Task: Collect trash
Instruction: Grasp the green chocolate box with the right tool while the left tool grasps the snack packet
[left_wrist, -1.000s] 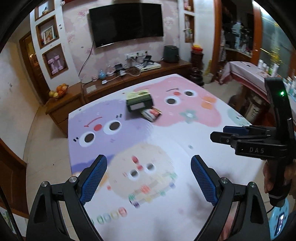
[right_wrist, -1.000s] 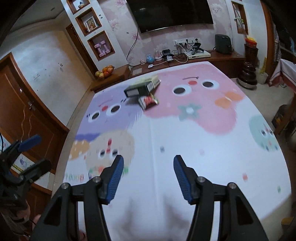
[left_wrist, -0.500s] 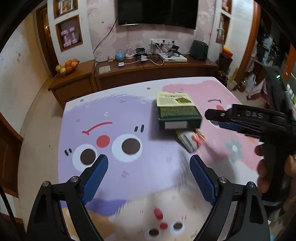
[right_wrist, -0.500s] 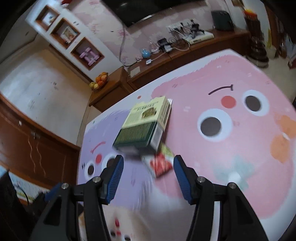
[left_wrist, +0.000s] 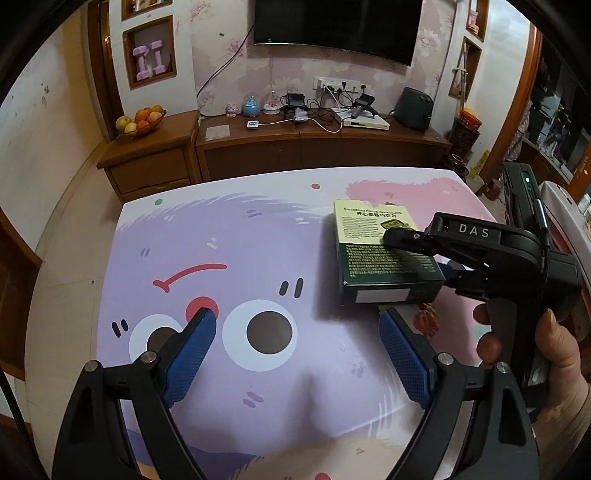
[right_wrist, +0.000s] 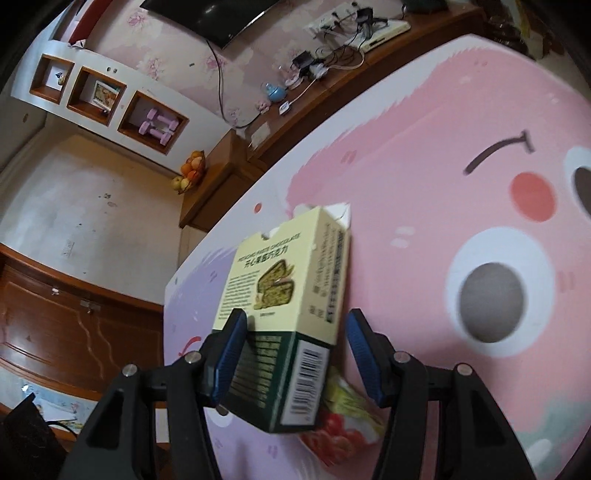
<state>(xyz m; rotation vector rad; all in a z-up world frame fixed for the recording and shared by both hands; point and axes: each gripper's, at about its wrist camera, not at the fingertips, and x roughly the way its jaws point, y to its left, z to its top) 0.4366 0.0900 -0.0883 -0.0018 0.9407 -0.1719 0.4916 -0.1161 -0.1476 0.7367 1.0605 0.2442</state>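
While the box (right_wrist: 284, 332) lies flat on the surface (left_wrist: 229, 236) with one corner over a crumpled wrapper (right_wrist: 343, 432), the right claw (right_wrist: 291, 354) straddles its near end, one pad at each long side. That approach suits the box: its narrow width fits between the pads, and lifting it should also uncover the wrapper beneath. From the right wrist view the left pad looks touching or nearly touching the box's top edge, while a clear gap shows between the right pad and the box's side, so I judge the claw half open and not gripping yet. In the left wrist view its upper finger (left_wrist: 402, 236) overlaps the lid.

Set wide and empty, the left claw (left_wrist: 295, 343) hangs over the purple face, just beside the box's near end, its right pad close to the wrapper's exposed edge, probably waiting for that piece.
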